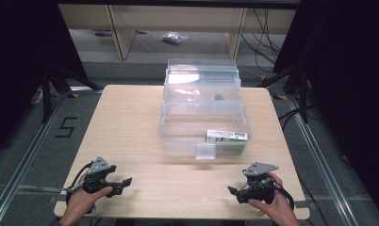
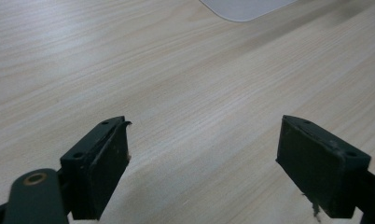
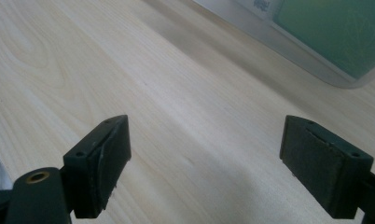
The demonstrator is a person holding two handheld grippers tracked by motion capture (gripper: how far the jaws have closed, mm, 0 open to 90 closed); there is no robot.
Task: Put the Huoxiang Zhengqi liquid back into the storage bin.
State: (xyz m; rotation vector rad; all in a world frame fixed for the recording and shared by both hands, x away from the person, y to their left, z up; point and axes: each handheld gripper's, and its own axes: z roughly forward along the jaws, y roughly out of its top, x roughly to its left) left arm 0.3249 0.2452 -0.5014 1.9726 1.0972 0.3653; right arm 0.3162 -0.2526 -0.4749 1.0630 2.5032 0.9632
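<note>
On the counter (image 1: 131,122) the clear bin (image 1: 178,136), light, slick and thin-walled, suits a rim grip; both grippers' fingers (image 2: 101,163) are spread, empty.

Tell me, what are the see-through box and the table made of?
The box looks like clear, glossy plastic: you can see the green packet through its wall, and light glints off it. The table looks like pale wood or a wood-look coating, matte, with grain lines.

The print on the green box (image 1: 226,136) inside the bin (image 1: 178,136) is too small to be read; the box (image 3: 335,32) is cut off by the right gripper view's edge.
</note>
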